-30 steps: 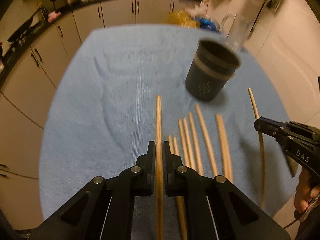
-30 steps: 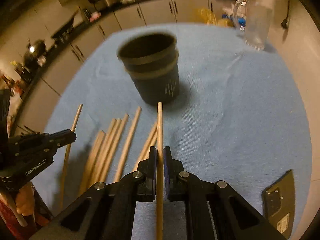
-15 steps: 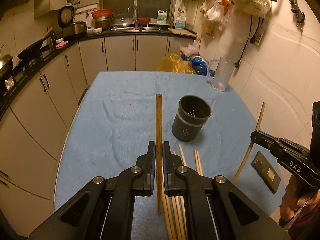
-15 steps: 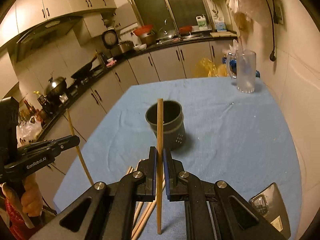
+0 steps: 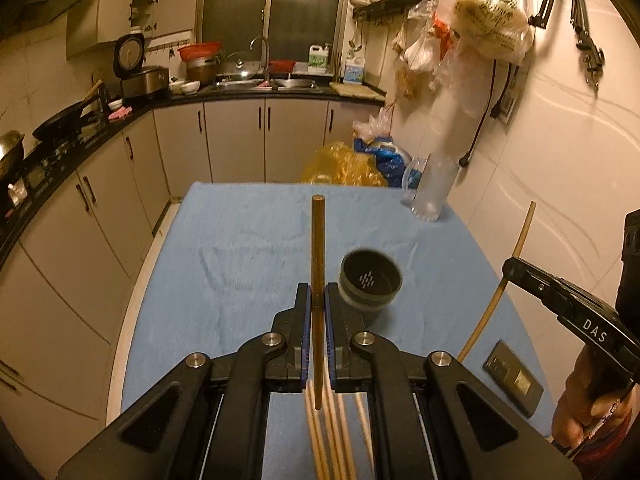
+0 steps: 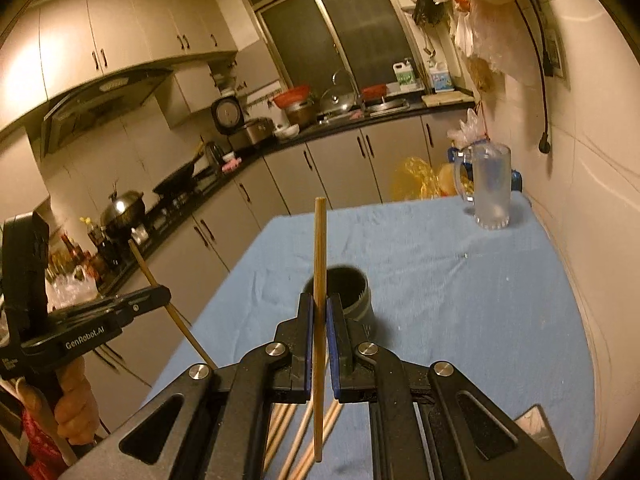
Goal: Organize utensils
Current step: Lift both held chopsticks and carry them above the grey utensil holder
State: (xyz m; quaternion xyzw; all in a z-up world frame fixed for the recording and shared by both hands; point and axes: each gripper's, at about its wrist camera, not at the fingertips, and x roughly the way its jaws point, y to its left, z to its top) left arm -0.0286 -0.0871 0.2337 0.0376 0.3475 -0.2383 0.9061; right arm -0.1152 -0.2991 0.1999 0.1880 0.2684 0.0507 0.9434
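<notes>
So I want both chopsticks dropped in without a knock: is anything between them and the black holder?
Nothing visible. The left gripper and right gripper each clamp a chopstick above the blue cloth; the holder stands open-mouthed just ahead. The glass mug sits well beyond.

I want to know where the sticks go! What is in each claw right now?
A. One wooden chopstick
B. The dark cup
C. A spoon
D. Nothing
A: the left claw pinches one chopstick and the right claw pinches another chopstick, both above the blue cloth, with the dark cup standing free beyond them.
</notes>
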